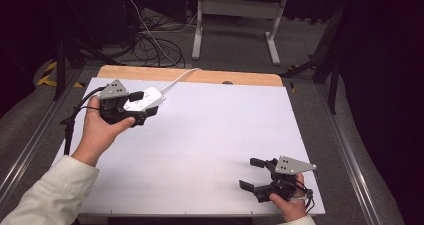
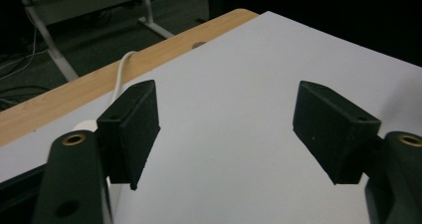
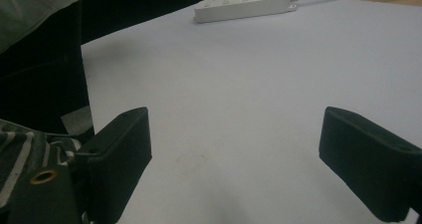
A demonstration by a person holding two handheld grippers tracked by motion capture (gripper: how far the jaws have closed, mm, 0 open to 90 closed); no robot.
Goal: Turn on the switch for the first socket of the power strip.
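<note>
Your white table [image 1: 210, 150] carries a white power strip [image 1: 144, 99] at its far left; no legible markings. Your left gripper [image 1: 142, 107] hovers over the strip, jaws spread, empty. Your right gripper [image 1: 252, 174], near right, is likewise released.

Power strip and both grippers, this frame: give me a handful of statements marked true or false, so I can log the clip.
1. The white power strip lies near the table's far left corner. True.
2. The left gripper is clamped on the power strip. False: its jaws stand wide apart with only white tabletop between them.
3. The right gripper is open, near the table's near right corner. True.
4. The strip's white cable runs off toward the person. False: it leads away over the far wooden edge.
5. The right gripper holds a plug. False: nothing is between its jaws.
</note>
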